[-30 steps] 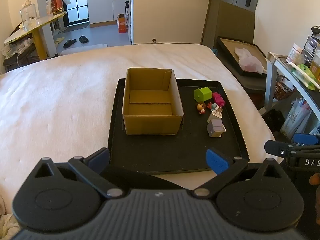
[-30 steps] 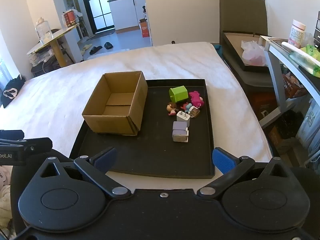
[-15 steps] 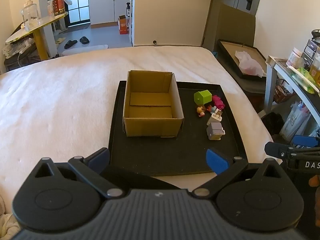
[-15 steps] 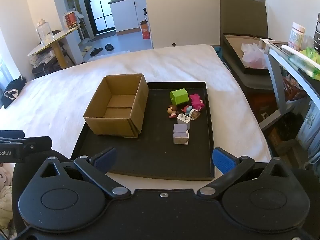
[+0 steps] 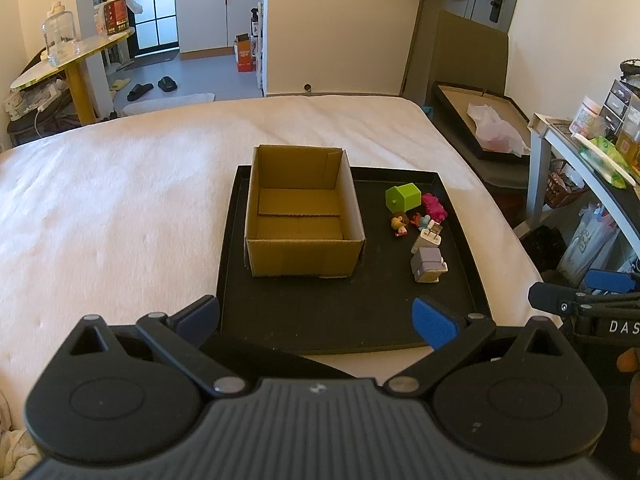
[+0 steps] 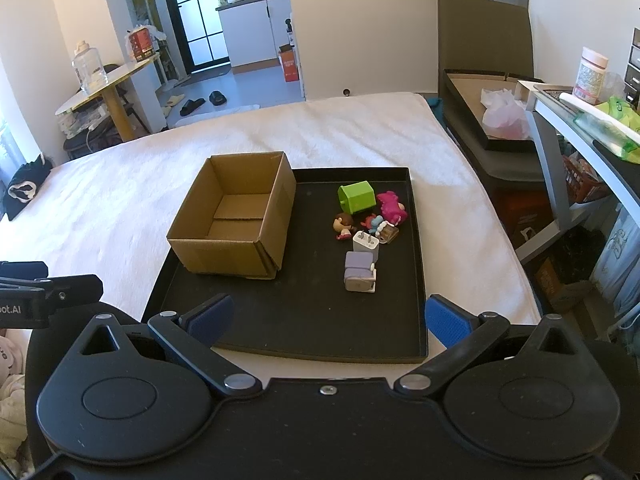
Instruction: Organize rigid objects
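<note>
Resting on a white bed cover [image 5: 120, 208], a shallow black tray [image 5: 348, 324] carries an open brown cardboard box [image 5: 304, 216] against its left rim. Bare tray floor separates the box from small rigid toys near the right rim: a green cube [image 6: 357, 197], pink figure [image 6: 393, 206], white plug [image 6: 365, 243], grey block [image 6: 360, 272]. Left gripper [image 5: 316, 318] and right gripper [image 6: 326, 320] hover before the near edge, fingers spread, holding nothing.

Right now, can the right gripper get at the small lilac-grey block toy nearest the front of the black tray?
Probably yes. The right gripper is open and holds nothing, and the lilac-grey block toy lies ahead of it on bare black tray, apart from the brown cardboard box. Only the white plug adapter sits close behind it.
</note>
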The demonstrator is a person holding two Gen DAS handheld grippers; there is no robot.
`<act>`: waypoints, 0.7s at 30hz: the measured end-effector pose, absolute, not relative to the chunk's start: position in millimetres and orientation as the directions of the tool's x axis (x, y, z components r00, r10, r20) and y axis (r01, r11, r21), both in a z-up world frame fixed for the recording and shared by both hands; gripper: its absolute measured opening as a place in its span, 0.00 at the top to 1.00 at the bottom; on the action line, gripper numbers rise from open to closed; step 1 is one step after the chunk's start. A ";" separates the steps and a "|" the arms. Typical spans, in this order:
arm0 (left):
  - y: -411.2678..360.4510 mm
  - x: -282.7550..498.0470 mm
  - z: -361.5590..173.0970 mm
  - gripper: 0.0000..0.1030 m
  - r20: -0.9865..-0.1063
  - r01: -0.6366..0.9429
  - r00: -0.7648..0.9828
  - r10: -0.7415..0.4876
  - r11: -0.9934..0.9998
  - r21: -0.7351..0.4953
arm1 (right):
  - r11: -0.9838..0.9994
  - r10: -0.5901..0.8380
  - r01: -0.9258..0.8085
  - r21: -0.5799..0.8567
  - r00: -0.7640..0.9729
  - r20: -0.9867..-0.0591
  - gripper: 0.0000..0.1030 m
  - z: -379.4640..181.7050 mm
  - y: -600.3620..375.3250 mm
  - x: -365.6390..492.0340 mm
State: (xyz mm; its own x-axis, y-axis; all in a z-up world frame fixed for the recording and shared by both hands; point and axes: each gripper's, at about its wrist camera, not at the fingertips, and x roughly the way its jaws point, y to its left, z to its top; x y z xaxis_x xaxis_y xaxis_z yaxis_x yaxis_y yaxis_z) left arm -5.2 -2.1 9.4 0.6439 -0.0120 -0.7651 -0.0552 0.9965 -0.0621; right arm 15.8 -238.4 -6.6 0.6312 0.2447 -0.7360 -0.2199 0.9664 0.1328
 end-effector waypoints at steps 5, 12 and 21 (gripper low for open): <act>-1.3 -5.0 11.0 0.01 -0.764 -0.054 0.645 -0.013 0.997 -0.063 | 0.966 0.246 -0.220 0.134 0.632 -0.735 0.00 -6.7 -238.7 15.8; -0.4 -6.0 12.4 0.01 -0.761 -0.056 0.648 -0.013 0.996 -0.064 | 0.966 0.245 -0.220 0.132 0.633 -0.735 0.00 -6.9 -238.6 15.3; 0.4 -6.9 11.8 0.01 -0.760 -0.057 0.650 -0.013 0.996 -0.066 | 0.967 0.244 -0.219 0.132 0.633 -0.734 0.00 -7.2 -238.4 15.1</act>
